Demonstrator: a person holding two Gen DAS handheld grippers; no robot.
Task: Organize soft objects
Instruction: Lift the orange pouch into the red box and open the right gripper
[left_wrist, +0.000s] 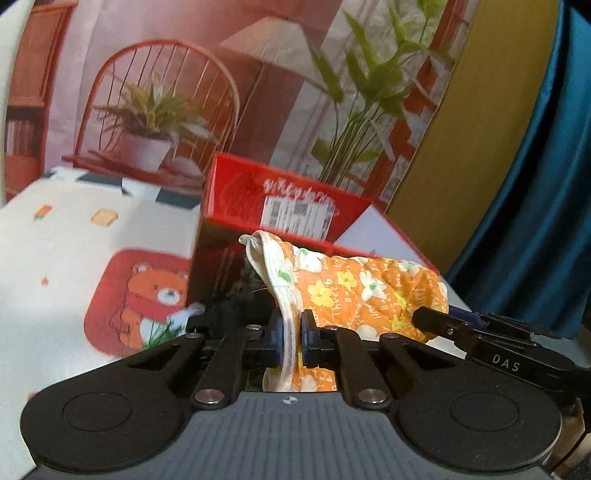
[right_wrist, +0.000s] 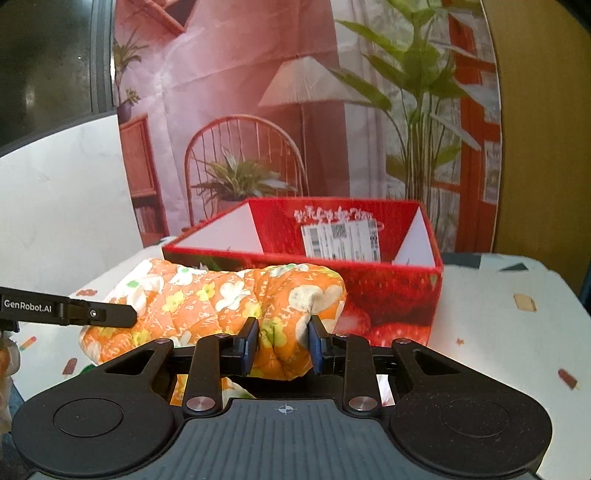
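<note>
The landmark is the open red cardboard box printed with strawberries (right_wrist: 391, 295), which stands on a worktop covered by a white cloth with small printed motifs (right_wrist: 498, 332). A white shipping label sticks to the inside of its far wall, and white flaps fold inward at both ends.

In the left wrist view, to the left of the box, the cloth shows an orange bear on a red rounded square (left_wrist: 147, 295). In front of the box's near corner, the left gripper (left_wrist: 291, 332) is closed tight on a thin white-and-blue edge of the orange quilted fabric with white and yellow flowers (left_wrist: 362, 284); the blue pads pinch the hem with almost no gap. From there the fabric stretches rightward across the front of the box, its pale end flopped against the box's rim. At the right end of the fabric, the black finger of the right gripper reaches in from the side.

In the right wrist view, the same fabric (right_wrist: 207, 295) lies as a bunched roll in front of the box's left half, raised off the cloth. The left gripper's black finger (right_wrist: 110, 314) touches its left end. The right gripper (right_wrist: 282, 341) clamps a thick wad of the fabric's right end, pads pressing into the folds on both sides. Behind the box hangs a printed backdrop of a chair, lamp and plants (right_wrist: 258, 110).
</note>
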